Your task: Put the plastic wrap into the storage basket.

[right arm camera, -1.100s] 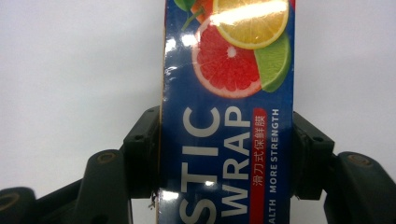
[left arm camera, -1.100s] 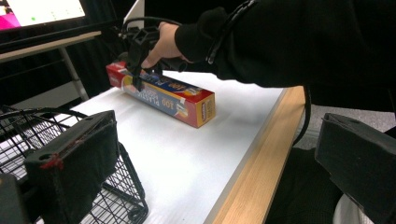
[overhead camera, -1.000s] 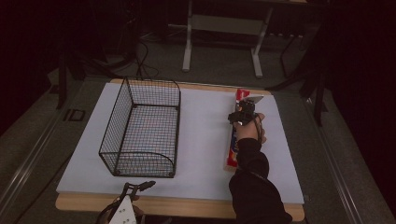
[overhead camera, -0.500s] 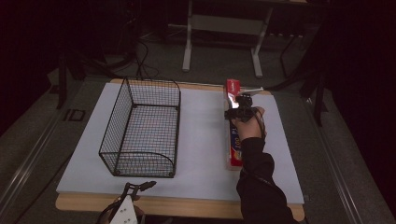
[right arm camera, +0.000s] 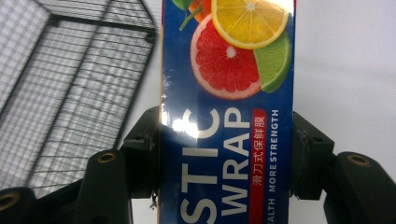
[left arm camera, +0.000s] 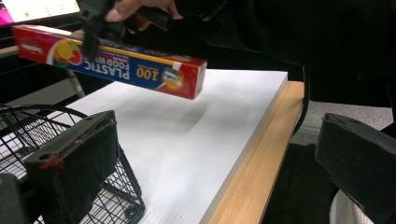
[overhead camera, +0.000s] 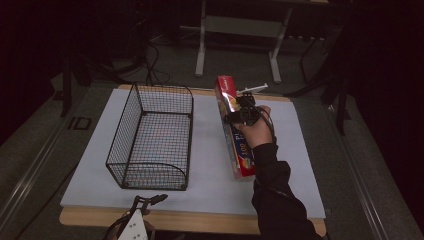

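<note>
Blue-red box (right arm camera: 227,112) reading "PLASTIC FOOD WRAP", "100", clamped in right claw (right arm camera: 226,161), left claw (left arm camera: 210,158) gaping

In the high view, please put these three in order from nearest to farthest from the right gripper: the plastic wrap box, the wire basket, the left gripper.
1. Plastic wrap box: clamped in the right gripper, raised above the white mat.
2. Wire basket: to the left on the mat.
3. Left gripper: at the table's near edge, bottom left.
</note>
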### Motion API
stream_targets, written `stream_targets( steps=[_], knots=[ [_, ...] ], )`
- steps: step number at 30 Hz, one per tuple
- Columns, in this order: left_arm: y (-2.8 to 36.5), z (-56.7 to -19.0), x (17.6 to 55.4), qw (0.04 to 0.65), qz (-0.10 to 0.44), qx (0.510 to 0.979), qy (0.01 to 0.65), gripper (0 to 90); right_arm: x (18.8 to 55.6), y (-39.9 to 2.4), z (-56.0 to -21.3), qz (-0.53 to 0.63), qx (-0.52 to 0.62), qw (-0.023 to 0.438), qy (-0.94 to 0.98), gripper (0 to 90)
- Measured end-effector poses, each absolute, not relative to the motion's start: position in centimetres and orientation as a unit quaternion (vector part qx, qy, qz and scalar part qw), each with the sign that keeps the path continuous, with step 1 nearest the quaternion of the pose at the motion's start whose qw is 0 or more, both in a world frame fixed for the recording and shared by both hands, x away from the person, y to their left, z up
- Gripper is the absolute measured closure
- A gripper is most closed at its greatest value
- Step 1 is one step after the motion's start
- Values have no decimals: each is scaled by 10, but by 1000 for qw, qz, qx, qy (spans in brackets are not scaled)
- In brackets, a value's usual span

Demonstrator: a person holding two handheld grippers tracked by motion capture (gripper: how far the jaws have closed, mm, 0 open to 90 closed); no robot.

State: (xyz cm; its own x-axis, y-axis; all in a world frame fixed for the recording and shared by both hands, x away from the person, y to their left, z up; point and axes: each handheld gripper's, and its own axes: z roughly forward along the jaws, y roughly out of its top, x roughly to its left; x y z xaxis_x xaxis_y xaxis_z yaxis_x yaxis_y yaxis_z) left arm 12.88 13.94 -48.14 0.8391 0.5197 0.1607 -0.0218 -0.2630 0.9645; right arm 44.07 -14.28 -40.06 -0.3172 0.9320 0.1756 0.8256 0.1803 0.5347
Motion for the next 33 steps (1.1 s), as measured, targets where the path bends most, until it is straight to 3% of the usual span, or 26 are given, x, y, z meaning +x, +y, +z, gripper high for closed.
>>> stream_targets(
  steps=[33],
  knots=[
    [140,-481,128,585,226,762,162,3,421,-36,-309,346,467,105,807,396]
  ],
)
